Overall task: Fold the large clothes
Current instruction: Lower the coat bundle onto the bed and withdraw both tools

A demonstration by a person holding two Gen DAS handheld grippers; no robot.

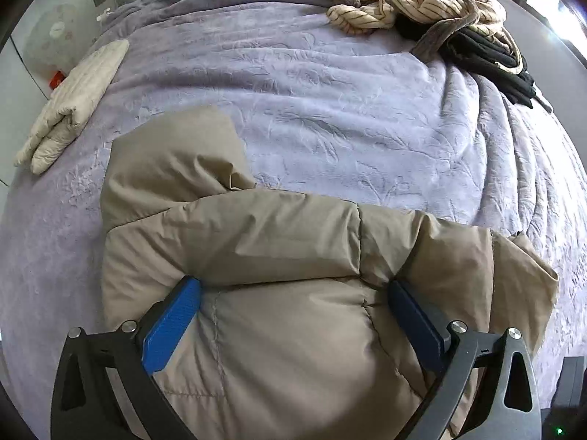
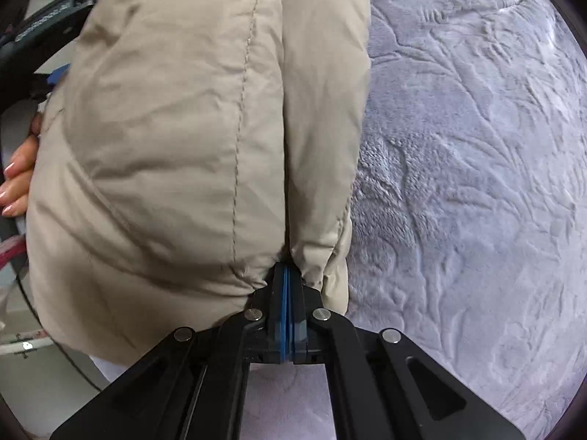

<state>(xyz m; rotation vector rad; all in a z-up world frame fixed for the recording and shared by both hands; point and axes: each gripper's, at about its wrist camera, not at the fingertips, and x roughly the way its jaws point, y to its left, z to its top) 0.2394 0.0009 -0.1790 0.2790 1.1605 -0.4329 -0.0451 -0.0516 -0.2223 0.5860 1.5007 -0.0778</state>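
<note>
A puffy beige down jacket (image 1: 275, 242) lies folded on the lilac bedspread (image 1: 293, 91), its hood pointing toward the far side. My left gripper (image 1: 293, 284) hovers over it, open wide, and the jacket's bulk swells up between the two blue pads (image 1: 172, 322). In the right wrist view the same jacket (image 2: 165, 146) fills the left half of the frame. My right gripper (image 2: 287, 269) is shut on a pinch of its fabric at an edge, blue pads together. Beneath it lies the bedspread (image 2: 477, 183).
A folded cream quilted garment (image 1: 73, 102) rests at the bed's left edge. A heap of striped and black clothes (image 1: 440, 11) sits at the far right corner. A white fan (image 1: 55, 40) stands beyond the left edge. A hand (image 2: 16, 179) shows behind the jacket.
</note>
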